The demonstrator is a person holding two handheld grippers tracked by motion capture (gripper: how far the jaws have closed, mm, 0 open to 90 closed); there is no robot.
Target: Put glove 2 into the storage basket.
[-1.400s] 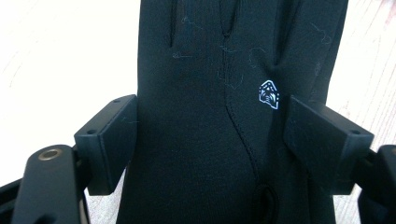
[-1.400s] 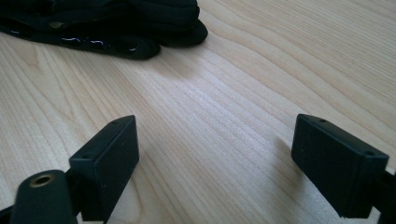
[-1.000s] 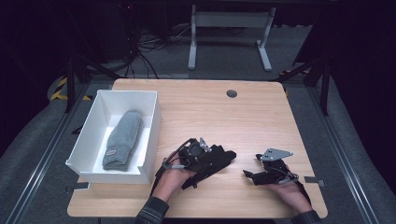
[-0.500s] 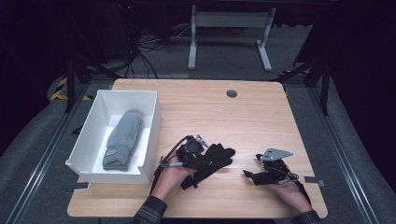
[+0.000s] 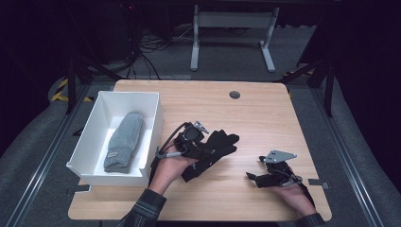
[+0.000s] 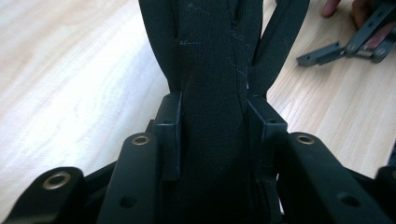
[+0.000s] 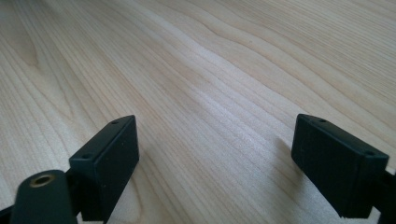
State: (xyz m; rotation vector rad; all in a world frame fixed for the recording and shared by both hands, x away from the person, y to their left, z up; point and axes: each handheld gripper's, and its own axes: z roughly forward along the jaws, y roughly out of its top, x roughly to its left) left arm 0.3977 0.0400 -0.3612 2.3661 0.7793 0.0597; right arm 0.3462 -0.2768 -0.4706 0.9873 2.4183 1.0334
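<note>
The left gripper [image 5: 208,150] clamps a black glove [image 5: 218,146] just right of the white box [image 5: 94,127]; farther right, the right gripper [image 5: 255,176] rests with jaws apart.

Both forearms wear sleeves of a dark plaid weave, blue-grey with lighter lines. The left tool [image 5: 204,147] is matt black throughout, with a cable looping off its body; up close its arms are flat bars pierced by brass-ringed holes, ending in rectangular black pads [image 6: 169,122] (each with small screw recesses). The right tool [image 5: 255,178] is likewise black, topped by a grey three-cornered plate, and its blocky pads [image 7: 109,148] show the same small holes.
</note>
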